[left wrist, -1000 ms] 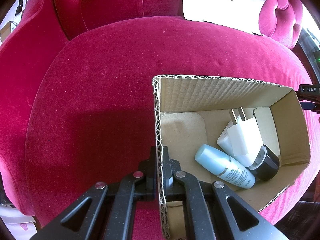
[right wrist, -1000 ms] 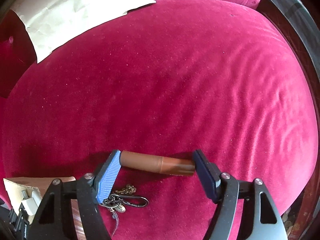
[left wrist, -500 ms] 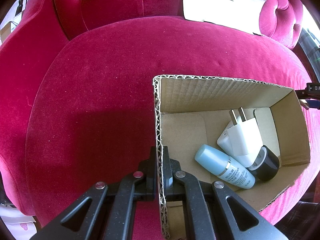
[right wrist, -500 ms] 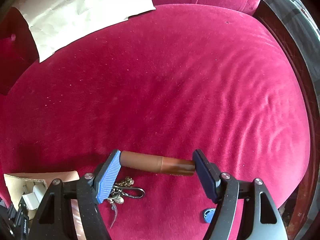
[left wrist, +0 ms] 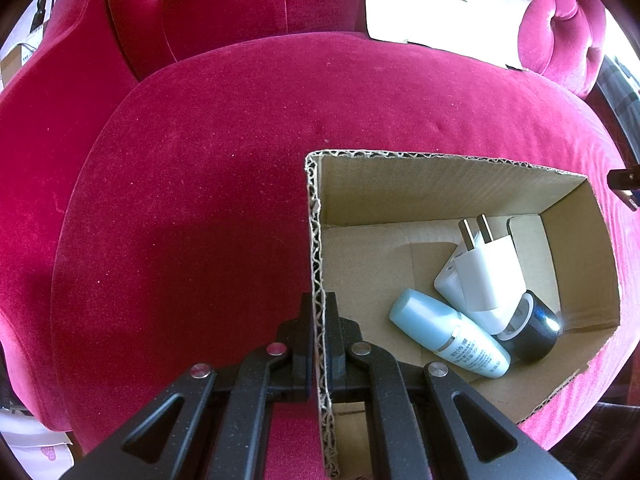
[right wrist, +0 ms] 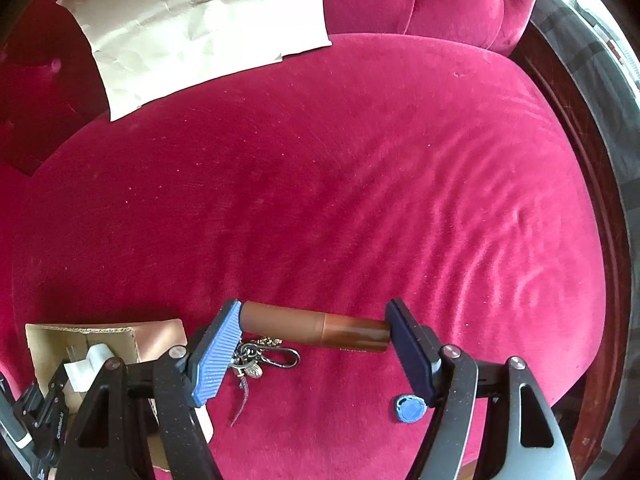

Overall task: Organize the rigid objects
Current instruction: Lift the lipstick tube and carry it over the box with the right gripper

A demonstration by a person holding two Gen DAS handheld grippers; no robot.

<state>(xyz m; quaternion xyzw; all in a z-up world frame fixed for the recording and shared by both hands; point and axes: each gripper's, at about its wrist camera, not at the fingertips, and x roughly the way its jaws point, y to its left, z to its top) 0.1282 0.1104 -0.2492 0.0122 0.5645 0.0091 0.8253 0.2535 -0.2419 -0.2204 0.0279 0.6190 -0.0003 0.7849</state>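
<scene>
Steadiness matters: left tongs (left wrist: 319,344) clamp the open brown cardboard box (left wrist: 448,184) wall; right tongs (right wrist: 314,330), gripping the brown cylindrical tube (right wrist: 316,328) endwise, should carry it level over that box.

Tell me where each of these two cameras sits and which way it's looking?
Left wrist: on the left gripper, looking steeply down at the cardboard box whose wall it clamps; only its black fingers show.
Right wrist: on the right gripper, looking steeply down at the red cushion; its fingers hold a brown tube by the ends.
Shared: the box, the cushion and the paper sheet.
</scene>
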